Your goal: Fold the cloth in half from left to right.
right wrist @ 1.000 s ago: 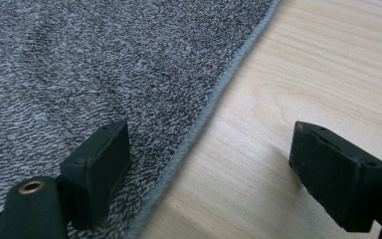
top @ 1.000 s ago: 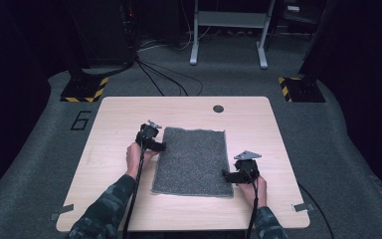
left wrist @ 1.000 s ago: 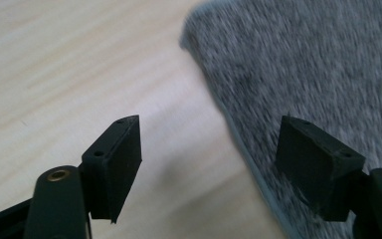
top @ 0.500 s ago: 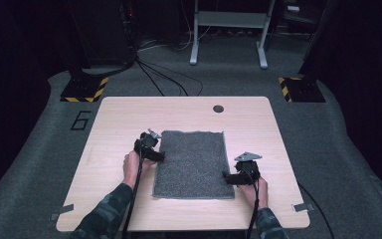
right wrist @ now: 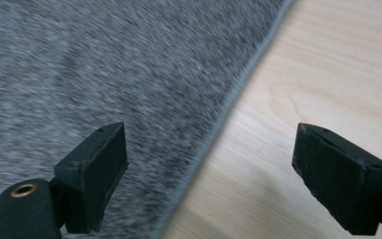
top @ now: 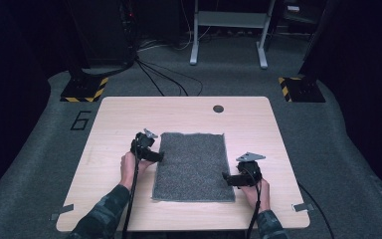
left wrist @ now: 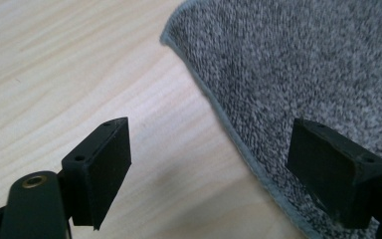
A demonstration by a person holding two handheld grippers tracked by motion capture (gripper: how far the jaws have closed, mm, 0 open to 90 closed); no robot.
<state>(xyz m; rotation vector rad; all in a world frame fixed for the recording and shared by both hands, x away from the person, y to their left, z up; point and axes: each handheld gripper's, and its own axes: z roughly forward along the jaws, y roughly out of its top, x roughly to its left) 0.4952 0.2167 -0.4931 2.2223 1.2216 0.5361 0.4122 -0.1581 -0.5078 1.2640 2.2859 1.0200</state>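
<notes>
My grey towel (top: 193,167) lies flat in the middle of the bench (top: 114,119), a little below centre in the high view, long side running up the frame. My left tongs (top: 159,157) sit at its left edge, my right tongs (top: 225,177) at its right edge lower down. Both pairs stand apart with nothing clamped. The left ones have just been opening further, and in the left gripper view the hemmed border runs between the jaws, one over bare wood and the other over the pile, with no pad pressing on it.

I judge the cloth soft, light and limp: it will sag and fold wherever I lift it, and the looped pile should grip well, not slip. The stitched hem (left wrist: 214,107) looks the firmest place to pinch, close to a corner, so the sheet hangs evenly.

The right gripper view is blurred, so the pile there is a smear. I cannot tell whether the tips touch the cloth. My hands hide part of each edge in the high view, and the dark spot (top: 218,108) near the bench's upper edge is too small to identify.
</notes>
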